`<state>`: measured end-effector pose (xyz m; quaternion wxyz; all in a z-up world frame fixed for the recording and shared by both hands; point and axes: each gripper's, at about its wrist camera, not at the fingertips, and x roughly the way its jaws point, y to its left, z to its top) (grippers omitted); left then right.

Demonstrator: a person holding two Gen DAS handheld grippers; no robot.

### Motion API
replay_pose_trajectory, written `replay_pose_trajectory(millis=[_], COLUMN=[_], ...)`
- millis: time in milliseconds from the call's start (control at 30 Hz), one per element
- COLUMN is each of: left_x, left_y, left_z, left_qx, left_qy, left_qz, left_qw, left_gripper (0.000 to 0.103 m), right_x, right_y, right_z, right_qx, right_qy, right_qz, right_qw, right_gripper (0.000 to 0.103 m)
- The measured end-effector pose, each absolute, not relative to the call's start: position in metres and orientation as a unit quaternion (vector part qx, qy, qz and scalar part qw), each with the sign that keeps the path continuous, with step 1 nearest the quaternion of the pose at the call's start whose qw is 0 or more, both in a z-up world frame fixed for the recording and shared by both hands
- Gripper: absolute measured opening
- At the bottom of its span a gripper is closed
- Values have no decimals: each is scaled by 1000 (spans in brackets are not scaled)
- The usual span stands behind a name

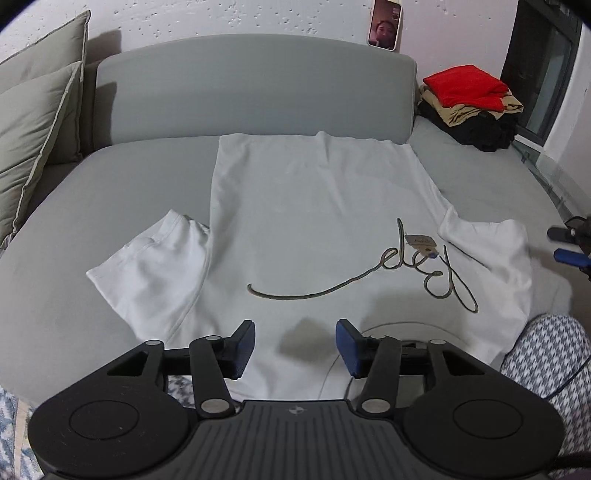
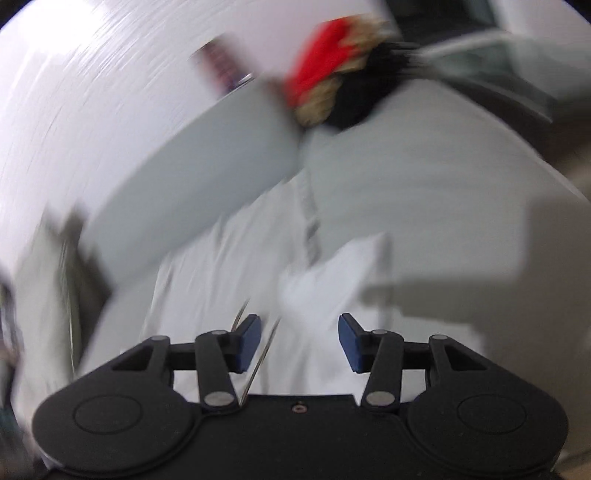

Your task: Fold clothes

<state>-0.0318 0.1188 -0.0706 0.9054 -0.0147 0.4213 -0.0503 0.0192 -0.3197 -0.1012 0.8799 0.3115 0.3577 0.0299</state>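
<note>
Pillows: two olive-grey ones, stacked upright at the far left against the wall.
Bed: grey sheet; it carries everything here.
Headboard: grey and padded, behind the shirt.
Shirt: white tee, spread flat in the middle of the bed, hem toward the headboard, collar nearest the camera. One sleeve lies out to the left, the other to the right. Dark cursive lettering runs across the chest, and a small tag rests on it.
Left tongs: wide apart, holding nothing, poised just above the shirt's collar end; blue pads face each other.
Phone: propped on the headboard's top edge against the wall, screen lit.
Pile: folded clothes at the bed's far right corner, near the window; a red piece on top, tan under it, black at the bottom. It is well apart from the shirt.
Right tongs: wide apart and empty, above the shirt's right side near the sleeve. The right wrist view is badly blurred, so I cannot tell whether they touch the cloth.
Leg: in checked fabric, at the lower right edge by the bed.
</note>
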Motion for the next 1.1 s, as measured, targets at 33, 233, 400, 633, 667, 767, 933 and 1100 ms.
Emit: replay_pose_trajectory(millis=[33,233,400,633,667,767,933,1100], left_x=[-31,-37,-39,-42,-41,-38,-29,-36], left_y=[117,111,111,114,115,115,112,125], left_z=[-72,-81,-85,-82,-83,-88,-104,-102], left_qx=[-14,-7,-8,-11,-14,-24,-19,-17], left_qy=[425,435,443,433,432,433,438,433], left_qz=[-50,-47,-39,-35,-35,-41,-44,-28], left_qw=[904,899,896,901,901,900,898,901], left_gripper=[54,58,59,59,59,59,59,59], right_x=[28,72,90,60,52,29,12,14], right_y=[-334,-369,-363,-362,-362,-360,-350,-334], right_z=[-109,-152,-163,-152,-150,-142,-128,-112], right_qx=[333,388,378,397,386,355,299,248], right_qy=[360,385,381,323,315,291,289,321], right_qz=[17,31,56,6,-16,-82,-143,-153], right_qw=[871,837,842,859,867,885,898,901], right_gripper=[44,40,29,2,2,2,2,21])
